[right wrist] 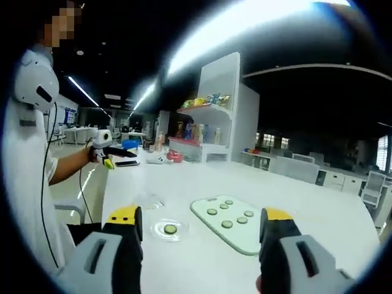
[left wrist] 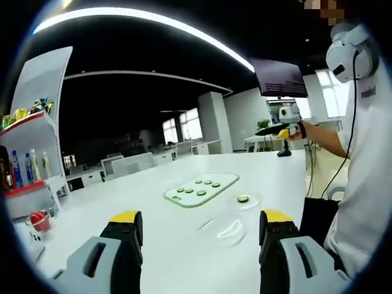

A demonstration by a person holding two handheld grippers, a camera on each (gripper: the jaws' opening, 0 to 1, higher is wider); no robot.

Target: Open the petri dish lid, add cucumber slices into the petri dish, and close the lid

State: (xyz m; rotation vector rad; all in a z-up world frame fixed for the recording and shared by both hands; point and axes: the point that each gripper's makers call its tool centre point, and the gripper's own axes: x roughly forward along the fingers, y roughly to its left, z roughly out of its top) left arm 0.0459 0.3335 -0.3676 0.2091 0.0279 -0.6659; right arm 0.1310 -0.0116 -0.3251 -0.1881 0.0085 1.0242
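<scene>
Both my tools, left (left wrist: 199,229) and right (right wrist: 202,223), stand wide, empty. Dish (left wrist: 244,199) holds one slice (left wrist: 243,198); clear lid (left wrist: 228,231) lies nearer, risking a misjudged, slipping grasp.

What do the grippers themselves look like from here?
Each gripper has two black jaws with yellow tips, backed by grey slotted housings. In the left gripper view, the left gripper matches the right gripper in the right gripper view. The person wears a white short-sleeved top and a white headset with a black cable.
</scene>
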